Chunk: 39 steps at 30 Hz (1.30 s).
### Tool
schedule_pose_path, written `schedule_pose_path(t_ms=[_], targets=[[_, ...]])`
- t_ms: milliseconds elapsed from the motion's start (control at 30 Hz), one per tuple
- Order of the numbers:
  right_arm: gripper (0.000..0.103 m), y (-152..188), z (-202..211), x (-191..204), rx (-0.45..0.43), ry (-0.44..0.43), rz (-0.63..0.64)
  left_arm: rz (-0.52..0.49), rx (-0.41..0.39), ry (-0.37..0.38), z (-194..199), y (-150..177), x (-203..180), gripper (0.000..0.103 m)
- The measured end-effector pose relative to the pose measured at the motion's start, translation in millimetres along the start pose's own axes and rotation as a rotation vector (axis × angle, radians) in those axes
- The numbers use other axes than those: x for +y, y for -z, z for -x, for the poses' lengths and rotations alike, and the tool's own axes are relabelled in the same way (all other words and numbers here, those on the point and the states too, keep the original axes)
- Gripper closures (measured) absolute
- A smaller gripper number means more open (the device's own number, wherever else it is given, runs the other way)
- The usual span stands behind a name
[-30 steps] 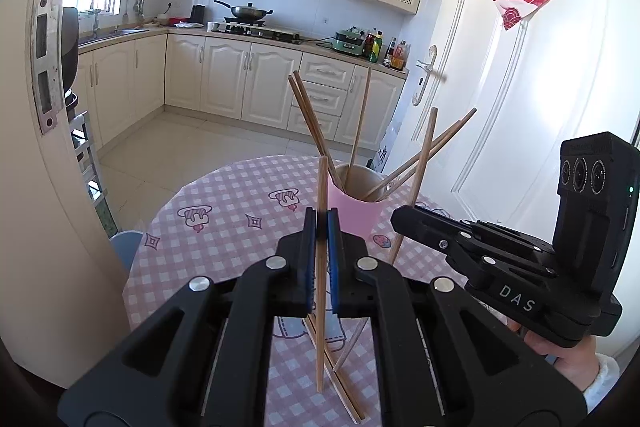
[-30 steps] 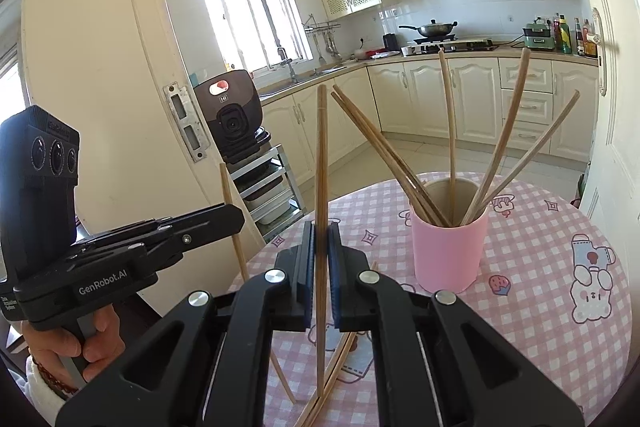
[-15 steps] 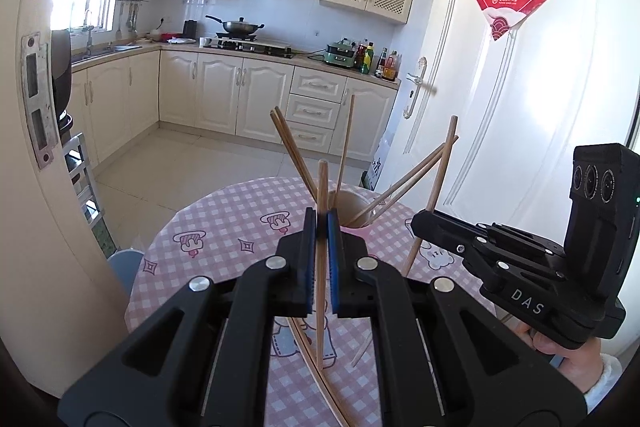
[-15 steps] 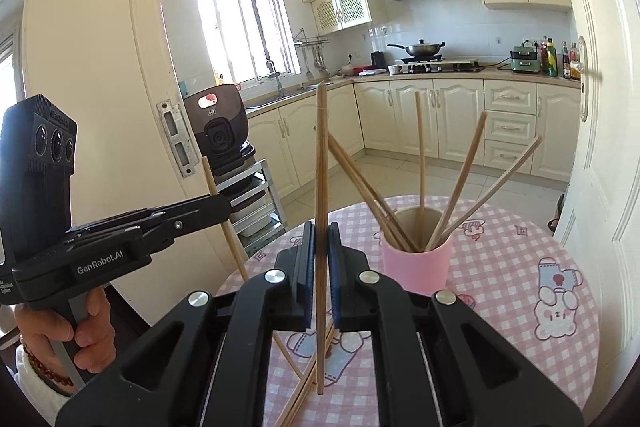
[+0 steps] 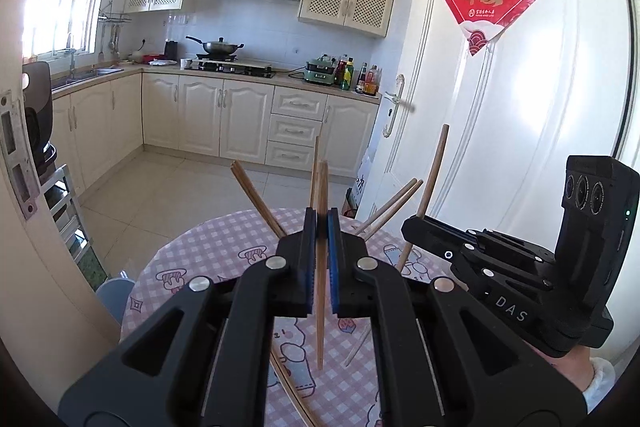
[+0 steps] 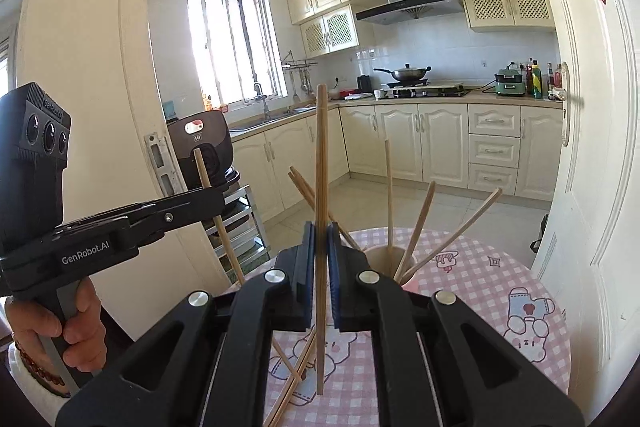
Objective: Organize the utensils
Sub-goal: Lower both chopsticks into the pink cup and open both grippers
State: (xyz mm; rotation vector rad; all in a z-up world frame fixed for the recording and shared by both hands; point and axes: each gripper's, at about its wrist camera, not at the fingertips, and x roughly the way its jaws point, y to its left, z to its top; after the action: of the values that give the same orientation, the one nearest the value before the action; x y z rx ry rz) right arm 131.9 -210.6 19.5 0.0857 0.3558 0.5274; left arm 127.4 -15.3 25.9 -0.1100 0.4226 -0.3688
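My left gripper point(image 5: 319, 227) is shut on an upright wooden chopstick point(image 5: 320, 323), held above the table. My right gripper point(image 6: 321, 231) is shut on another upright chopstick point(image 6: 321, 163). Each gripper also shows in the other's view: the right one point(image 5: 416, 227) with its chopstick point(image 5: 434, 167), the left one point(image 6: 212, 201) with its chopstick point(image 6: 204, 175). The pink cup point(image 6: 410, 282) holds several chopsticks and stands behind my right gripper; in the left wrist view my fingers hide it and only its chopsticks point(image 5: 256, 195) show.
A round table with a pink checked cloth point(image 6: 500, 279) lies below. Loose chopsticks point(image 6: 296, 371) lie on it near me, also in the left wrist view point(image 5: 294, 387). A white door point(image 5: 500, 147) is at the right, a door frame point(image 6: 100, 107) at the left.
Both grippers have risen with their chopsticks. The cup and table have dropped lower in both views, and the cup is now hidden behind my left fingers.
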Motion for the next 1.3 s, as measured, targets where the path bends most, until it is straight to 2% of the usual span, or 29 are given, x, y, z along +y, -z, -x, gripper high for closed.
schedule_pose_path(t_ms=[200, 467, 633, 833, 1033, 1300], targets=[[0.098, -25.6, -3.6, -1.5, -0.117, 0.081, 0.021, -0.038, -0.06, -0.005, -11.7, -29.2, -14.4, 0.097], [0.098, -39.1, -27.1, -6.7, -0.203, 0.165, 0.078, -0.075, -0.126, -0.028, -42.7, -55.0, -24.9, 0.097], [0.098, -32.8, -39.6, -17.9, -0.196, 0.167, 0.085, -0.041, -0.161, -0.033, -60.2, -56.0, -17.3, 0.097], [0.098, -22.0, -51.4, -26.3, -0.158, 0.159, 0.08, -0.026, -0.162, -0.037, -76.0, -46.0, -9.9, 0.097], [0.098, -10.6, -55.1, -22.4, -0.128, 0.163, 0.093, -0.026, -0.101, -0.045, -90.7, -25.8, -3.8, 0.097], [0.098, 0.4, -60.5, -19.4, -0.068, 0.196, 0.113, -0.007, -0.025, -0.014, -101.0, -7.3, 4.3, 0.097]])
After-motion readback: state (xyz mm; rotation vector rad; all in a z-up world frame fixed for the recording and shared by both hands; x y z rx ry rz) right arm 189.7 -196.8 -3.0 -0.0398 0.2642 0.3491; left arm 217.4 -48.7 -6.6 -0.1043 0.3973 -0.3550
